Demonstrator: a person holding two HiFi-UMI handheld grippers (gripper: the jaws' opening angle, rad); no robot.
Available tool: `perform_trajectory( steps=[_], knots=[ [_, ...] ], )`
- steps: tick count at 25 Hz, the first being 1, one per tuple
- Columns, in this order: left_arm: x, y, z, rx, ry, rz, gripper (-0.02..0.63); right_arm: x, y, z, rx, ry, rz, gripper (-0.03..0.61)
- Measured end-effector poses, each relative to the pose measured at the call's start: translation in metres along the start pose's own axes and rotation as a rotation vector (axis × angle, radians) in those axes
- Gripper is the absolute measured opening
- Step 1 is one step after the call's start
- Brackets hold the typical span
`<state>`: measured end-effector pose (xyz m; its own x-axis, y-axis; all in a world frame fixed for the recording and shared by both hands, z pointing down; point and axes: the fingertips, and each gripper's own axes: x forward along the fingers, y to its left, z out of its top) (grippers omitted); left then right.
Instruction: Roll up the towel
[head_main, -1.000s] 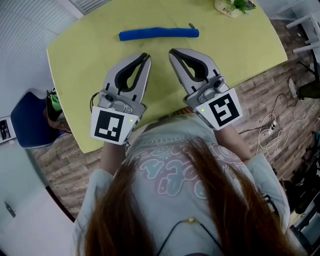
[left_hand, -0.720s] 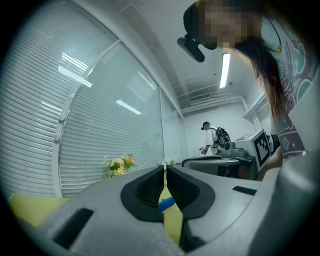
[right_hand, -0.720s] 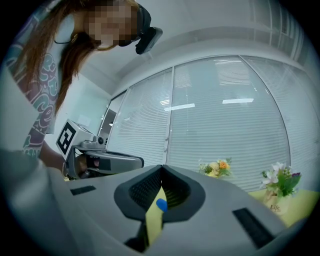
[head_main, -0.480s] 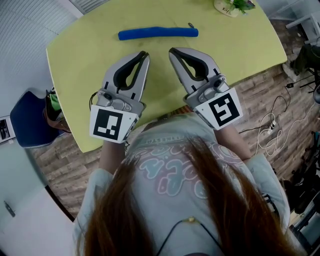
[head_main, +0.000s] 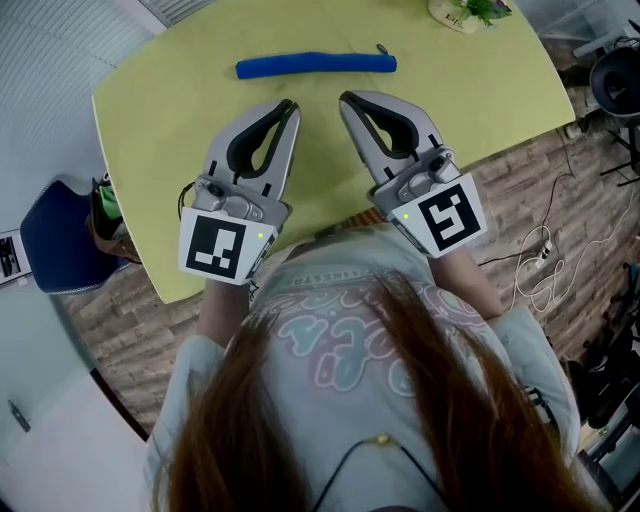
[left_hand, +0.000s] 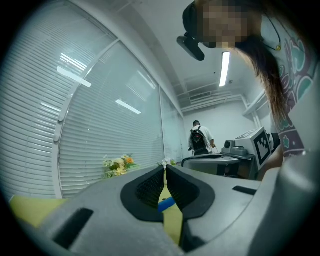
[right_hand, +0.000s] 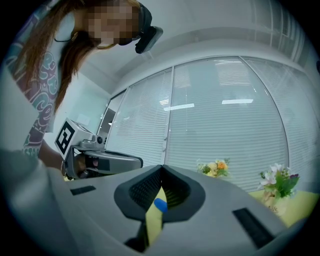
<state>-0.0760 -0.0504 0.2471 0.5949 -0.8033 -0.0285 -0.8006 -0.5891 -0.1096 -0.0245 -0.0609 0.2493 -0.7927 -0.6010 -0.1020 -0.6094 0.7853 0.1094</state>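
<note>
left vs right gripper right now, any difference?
The left gripper angles rightward, the right gripper leftward, tips converging. The left gripper's marker cube differs in pattern from the right gripper's. Shared: both shut, empty, short of the rolled blue towel on the yellow table.

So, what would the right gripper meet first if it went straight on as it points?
Probably the rolled blue towel, lying ahead of the right gripper on the yellow table, though it might pass just above.

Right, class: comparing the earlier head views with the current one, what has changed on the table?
Nothing visibly changed there. The rolled blue towel lies in the same place on the yellow table, and the left gripper and right gripper stay shut and empty, short of it.
</note>
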Motion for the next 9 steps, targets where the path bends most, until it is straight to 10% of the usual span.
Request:
perform_trajectory(
  steps=[9],
  knots=[
    [0.0025, -0.0012, 0.0010, -0.002, -0.004, -0.005, 0.025, 0.0005, -0.0036, -0.0026, 0.005, 0.002, -0.010, 0.005]
  ],
)
